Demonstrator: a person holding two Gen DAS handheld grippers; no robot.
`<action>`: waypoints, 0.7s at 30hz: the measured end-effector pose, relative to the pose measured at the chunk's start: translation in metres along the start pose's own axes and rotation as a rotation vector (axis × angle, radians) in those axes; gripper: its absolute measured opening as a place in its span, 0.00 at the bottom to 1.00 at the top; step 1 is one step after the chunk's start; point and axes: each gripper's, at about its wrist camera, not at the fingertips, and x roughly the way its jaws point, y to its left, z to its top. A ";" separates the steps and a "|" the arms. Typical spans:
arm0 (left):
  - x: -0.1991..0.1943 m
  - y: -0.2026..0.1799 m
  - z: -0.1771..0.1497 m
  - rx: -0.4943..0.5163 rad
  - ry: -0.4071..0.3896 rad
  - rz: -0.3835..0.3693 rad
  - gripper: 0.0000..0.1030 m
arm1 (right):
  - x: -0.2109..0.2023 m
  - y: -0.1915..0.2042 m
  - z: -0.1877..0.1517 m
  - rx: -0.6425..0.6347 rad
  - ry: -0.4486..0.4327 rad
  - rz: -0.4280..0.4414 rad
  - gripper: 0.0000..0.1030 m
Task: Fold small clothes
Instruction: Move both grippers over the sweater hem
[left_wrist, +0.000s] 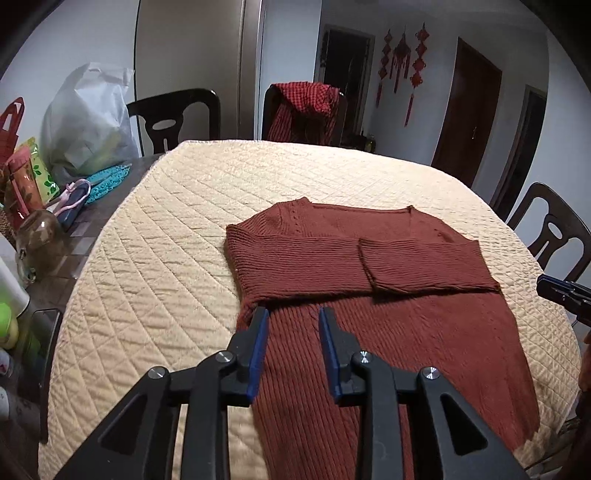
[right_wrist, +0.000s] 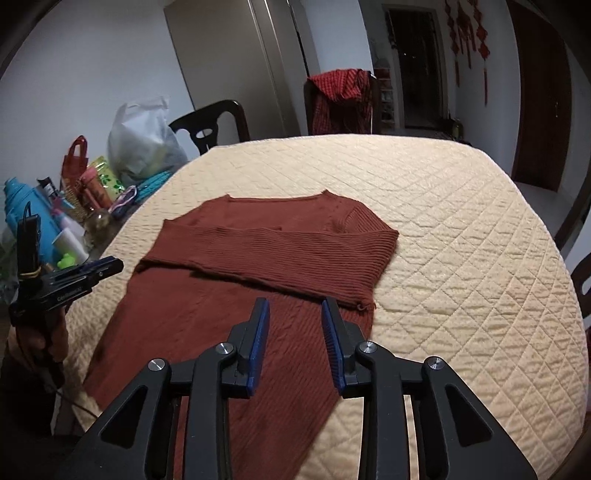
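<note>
a rust-red ribbed knit sweater (left_wrist: 388, 302) lies flat on the desk's cream diamond-quilted cover (left_wrist: 155, 266), both sleeves folded across the chest. just ahead of the left hand-held gripper (left_wrist: 292, 314) sits its left edge; ahead of the right hand-held gripper (right_wrist: 295, 304), its right edge. both are released, blue pads apart, grasping nothing. the hem is cut off below.

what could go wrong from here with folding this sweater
1. Both sleeves lie loosely folded across the sweater; lifting the bottom edge may let them slide open.
2. That bottom edge hangs near the front of the quilted cover, so a tug may drag it off.
3. The left gripper and right gripper are open; uneven grabs would skew the fold.
</note>
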 end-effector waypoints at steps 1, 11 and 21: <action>-0.004 -0.001 -0.001 0.003 -0.005 0.001 0.30 | -0.005 0.002 -0.001 -0.003 -0.007 0.003 0.29; -0.040 -0.002 -0.026 0.001 -0.048 -0.014 0.34 | -0.035 0.017 -0.021 -0.016 -0.040 0.029 0.29; -0.046 0.015 -0.080 -0.066 0.025 -0.050 0.34 | -0.026 0.000 -0.078 0.103 0.057 0.075 0.33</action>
